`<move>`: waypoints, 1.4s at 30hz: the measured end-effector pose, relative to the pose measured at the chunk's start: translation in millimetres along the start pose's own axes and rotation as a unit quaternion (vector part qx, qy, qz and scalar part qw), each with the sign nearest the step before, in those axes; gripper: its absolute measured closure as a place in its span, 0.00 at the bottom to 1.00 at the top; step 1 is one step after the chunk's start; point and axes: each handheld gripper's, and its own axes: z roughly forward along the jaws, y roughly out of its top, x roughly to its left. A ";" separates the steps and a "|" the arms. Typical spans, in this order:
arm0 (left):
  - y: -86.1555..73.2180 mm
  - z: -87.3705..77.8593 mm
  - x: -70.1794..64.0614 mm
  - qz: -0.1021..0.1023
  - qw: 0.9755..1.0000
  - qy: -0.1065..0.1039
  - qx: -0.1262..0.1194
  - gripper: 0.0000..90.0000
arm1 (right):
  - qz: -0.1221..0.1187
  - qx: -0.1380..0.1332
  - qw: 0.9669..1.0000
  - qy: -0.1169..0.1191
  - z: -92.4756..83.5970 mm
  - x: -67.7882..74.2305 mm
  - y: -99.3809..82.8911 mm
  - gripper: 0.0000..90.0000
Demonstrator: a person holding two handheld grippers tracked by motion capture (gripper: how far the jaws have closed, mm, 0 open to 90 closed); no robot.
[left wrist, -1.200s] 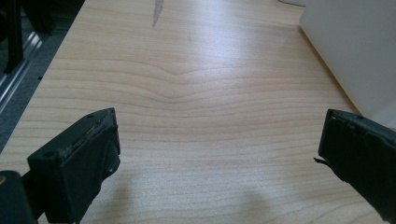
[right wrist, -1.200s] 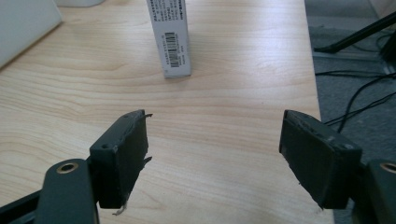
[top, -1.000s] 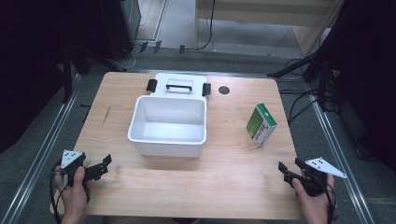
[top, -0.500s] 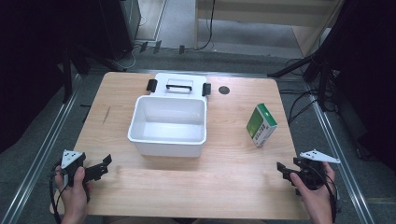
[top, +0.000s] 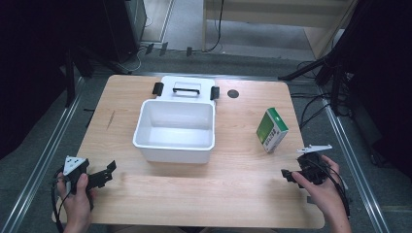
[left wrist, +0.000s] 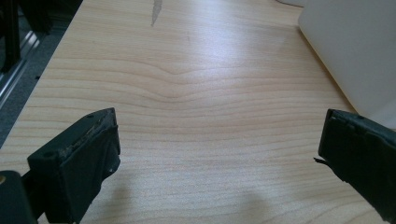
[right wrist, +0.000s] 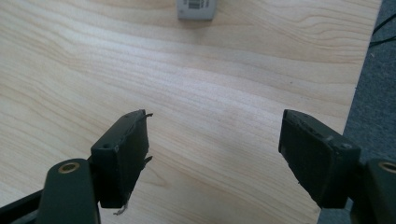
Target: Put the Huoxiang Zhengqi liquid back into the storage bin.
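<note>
- High view: a white rectangular plastic tub (top: 176,130) is sitting open near the middle of the light wooden table (top: 145,194). Its white lid with a black handle and black clips (top: 186,89) is lying flat, touching the tub's far side. A small green-and-white carton (top: 271,130) is standing well to the right of the tub, and a round dark hole (top: 233,93) is showing beyond the tub's far right corner. The left gripper (top: 108,170), in the left hand (top: 77,194), is hovering near the tub's near left, jaws parted and empty. The right gripper (top: 286,174), in the right hand (top: 320,187), is sitting nearer than the carton; I cannot tell its jaw gap here.
- Left gripper view: the jaws are standing wide apart with nothing between them, and the tub's white wall (left wrist: 355,51) is rising at the upper right.
- Right gripper view: the jaws are gaping wide over bare wood, gripping nothing; the carton's barcoded end (right wrist: 197,9) is lying ahead.
</note>
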 end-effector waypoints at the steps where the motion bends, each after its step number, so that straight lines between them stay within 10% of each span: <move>1: 0.0 0.0 0.0 0.000 1.000 0.000 0.000 0.00 | -0.004 0.011 1.000 -0.003 0.4 1.1 2.9 0.27; 20: 0.1 0.3 0.0 -0.001 1.000 0.000 0.001 0.00 | -0.013 0.137 0.990 0.003 -7.4 3.6 56.5 0.19; 42: 0.1 0.3 0.1 -0.001 1.000 -0.001 0.000 0.00 | 0.008 0.133 0.991 0.002 -36.2 3.3 113.5 0.25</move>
